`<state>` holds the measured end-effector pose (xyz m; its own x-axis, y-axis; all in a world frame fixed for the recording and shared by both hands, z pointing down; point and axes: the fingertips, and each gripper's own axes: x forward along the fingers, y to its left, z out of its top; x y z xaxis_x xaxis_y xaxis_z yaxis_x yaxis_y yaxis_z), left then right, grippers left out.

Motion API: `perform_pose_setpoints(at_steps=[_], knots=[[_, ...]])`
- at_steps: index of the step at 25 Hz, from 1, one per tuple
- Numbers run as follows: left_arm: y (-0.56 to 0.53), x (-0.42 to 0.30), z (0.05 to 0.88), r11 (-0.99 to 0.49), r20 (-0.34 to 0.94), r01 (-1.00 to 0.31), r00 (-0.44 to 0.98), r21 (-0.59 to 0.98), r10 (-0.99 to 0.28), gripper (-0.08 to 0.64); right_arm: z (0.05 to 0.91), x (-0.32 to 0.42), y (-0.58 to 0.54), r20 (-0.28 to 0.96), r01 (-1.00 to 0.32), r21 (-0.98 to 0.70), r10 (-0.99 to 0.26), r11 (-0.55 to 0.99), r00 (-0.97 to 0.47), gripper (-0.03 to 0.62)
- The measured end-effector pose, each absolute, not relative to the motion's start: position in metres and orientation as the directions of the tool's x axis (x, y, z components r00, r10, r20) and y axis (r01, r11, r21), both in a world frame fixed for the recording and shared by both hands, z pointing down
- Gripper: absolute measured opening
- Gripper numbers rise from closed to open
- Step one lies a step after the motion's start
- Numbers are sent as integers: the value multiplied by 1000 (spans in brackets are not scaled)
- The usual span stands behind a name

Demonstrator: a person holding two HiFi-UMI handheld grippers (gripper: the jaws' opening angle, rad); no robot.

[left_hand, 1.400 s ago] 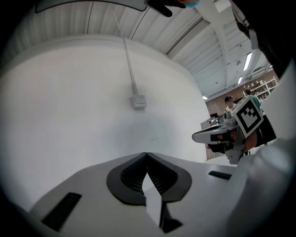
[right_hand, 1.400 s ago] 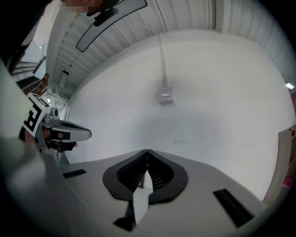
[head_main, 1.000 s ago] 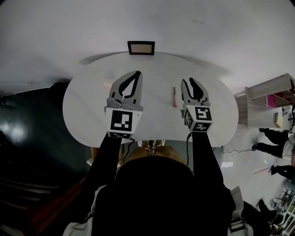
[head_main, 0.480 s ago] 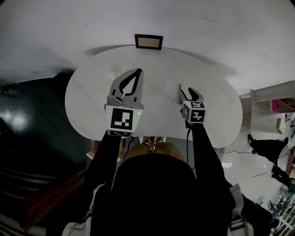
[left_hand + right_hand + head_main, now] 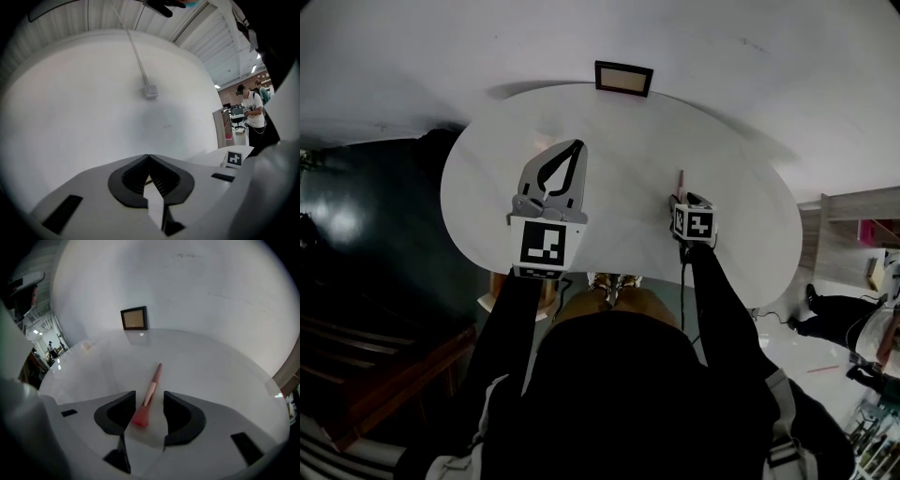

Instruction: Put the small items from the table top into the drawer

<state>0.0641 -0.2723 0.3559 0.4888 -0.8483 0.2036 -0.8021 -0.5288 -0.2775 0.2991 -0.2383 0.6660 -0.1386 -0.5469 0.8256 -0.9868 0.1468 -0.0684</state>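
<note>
A pink makeup brush (image 5: pixel 151 389) lies on the white oval table (image 5: pixel 628 122), its red bristles toward me. My right gripper (image 5: pixel 149 397) is tipped down over the brush (image 5: pixel 680 178). Its jaws are opening and stand on either side of the brush's bristle end without pressing on it. In the head view the right gripper (image 5: pixel 685 199) shows mostly as its marker cube. My left gripper (image 5: pixel 573 150) hovers over the table's left half with its jaws closed tip to tip and nothing between them. From the left gripper view my left gripper (image 5: pixel 149 157) points at a plain white wall.
A small dark-framed panel (image 5: pixel 623 79) stands at the table's far edge by the wall (image 5: pixel 134 318). A tiny pale object (image 5: pixel 86 346) lies at the table's left. Something brownish (image 5: pixel 609 283) shows below the near edge. A shelf unit (image 5: pixel 853 211) stands at right.
My right gripper has moved forward, tipped down over the brush and spread its jaws around it. The left gripper has kept its place and stayed shut.
</note>
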Motion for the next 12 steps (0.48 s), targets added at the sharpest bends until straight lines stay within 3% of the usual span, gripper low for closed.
perform_pose_setpoints(at_steps=[4,9,12], knots=[[-271,51,357,-502,191,-826,465,-256,-864,15,665,301,-240,858,-986,-18,-504,163,-99,66],[-270,53,358,-500,183,-830,467,-249,-865,15,664,299,-239,859,-987,-22,-501,162,-101,63],[-271,54,355,-499,183,-823,465,-271,-866,15,650,299,-244,819,-989,-37,-563,144,-113,63]])
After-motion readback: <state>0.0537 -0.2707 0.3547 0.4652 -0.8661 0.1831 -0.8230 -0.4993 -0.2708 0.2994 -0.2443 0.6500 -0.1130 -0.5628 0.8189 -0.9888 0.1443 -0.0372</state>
